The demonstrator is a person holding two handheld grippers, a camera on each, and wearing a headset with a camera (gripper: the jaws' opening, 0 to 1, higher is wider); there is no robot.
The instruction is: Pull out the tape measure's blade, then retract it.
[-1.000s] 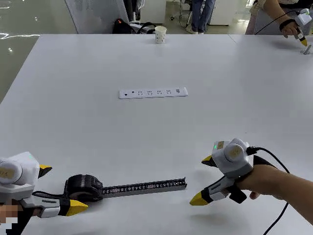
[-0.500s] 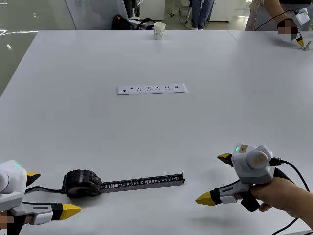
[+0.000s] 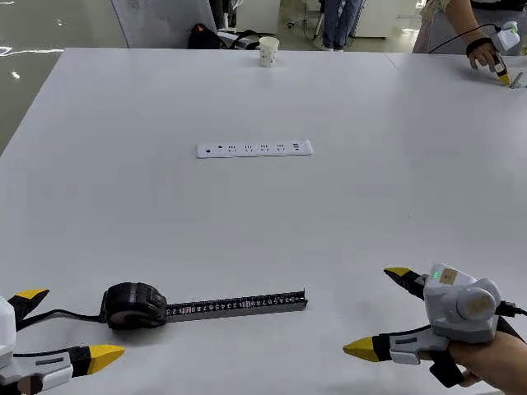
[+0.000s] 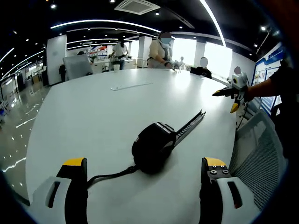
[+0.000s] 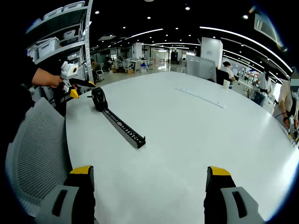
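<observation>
Gaping wide and empty, the jaws of the left gripper point(image 3: 67, 324) and the right gripper point(image 3: 379, 309) sit at the near edge of the white worktop point(image 3: 370, 189). Just ahead of the left gripper lies the black tape measure point(image 3: 132, 306), touching neither jaw, its cord point(image 3: 66, 313) trailing back. Its blade point(image 3: 235, 304) lies drawn out flat, the tip well short of the right gripper. Farther off sits a power strip point(image 3: 254, 149), then a paper cup point(image 3: 268, 51) at the far edge.
</observation>
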